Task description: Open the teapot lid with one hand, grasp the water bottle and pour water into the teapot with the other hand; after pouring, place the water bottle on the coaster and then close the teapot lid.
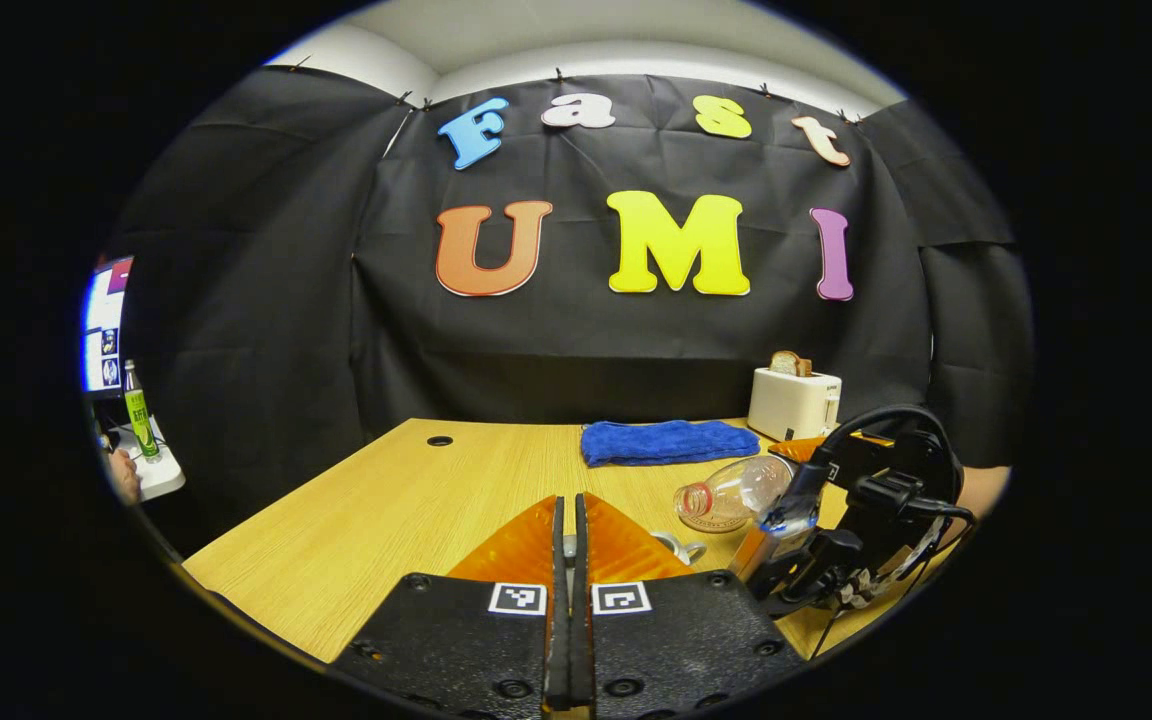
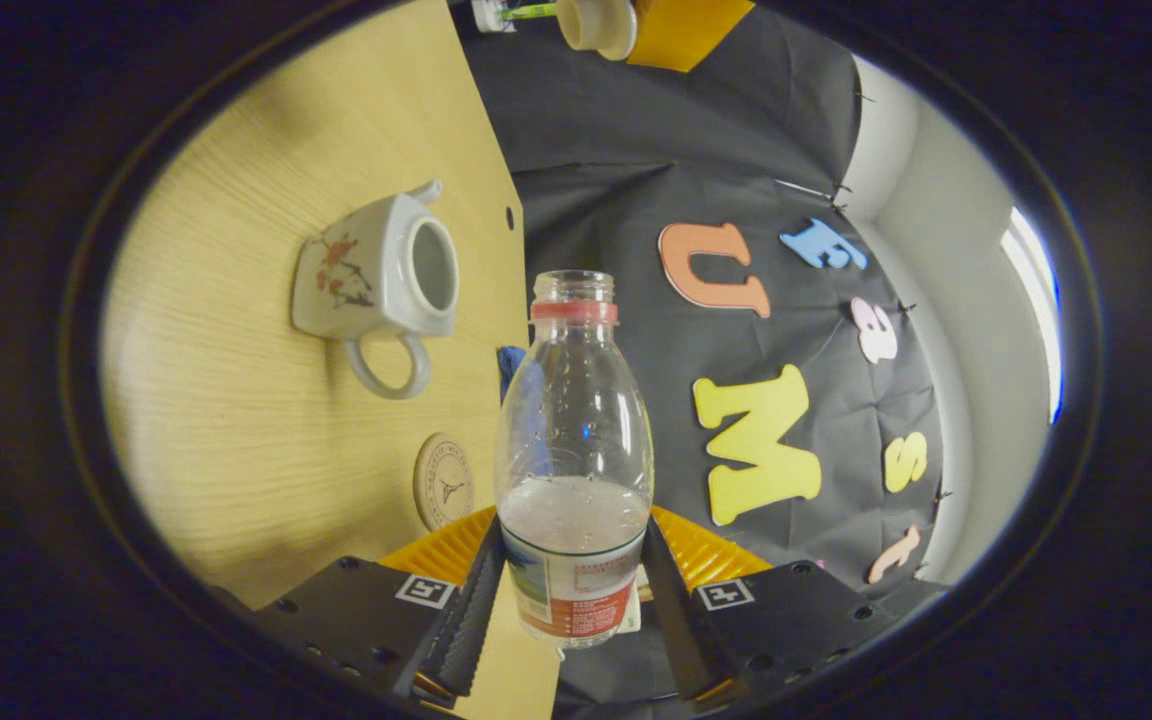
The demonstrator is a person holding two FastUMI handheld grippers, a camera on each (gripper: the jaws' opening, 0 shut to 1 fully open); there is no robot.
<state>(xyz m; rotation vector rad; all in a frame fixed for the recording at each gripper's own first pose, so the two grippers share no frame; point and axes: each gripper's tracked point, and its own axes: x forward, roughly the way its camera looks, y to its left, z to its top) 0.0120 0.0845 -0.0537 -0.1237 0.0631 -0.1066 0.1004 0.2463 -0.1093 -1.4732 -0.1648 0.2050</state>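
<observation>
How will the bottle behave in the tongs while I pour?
The bottle looks like thin clear plastic, so it may flex under the squeeze. It is only partly full, so probably light, with water shifting as it tilts. With no cap on, it could spill early.

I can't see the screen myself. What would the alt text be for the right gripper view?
The right gripper clamps a clear, uncapped water bottle with a little water left in it. Beyond it on the wooden table, the view rolled sideways, sit a white teapot with its lid off and a round coaster.
</observation>
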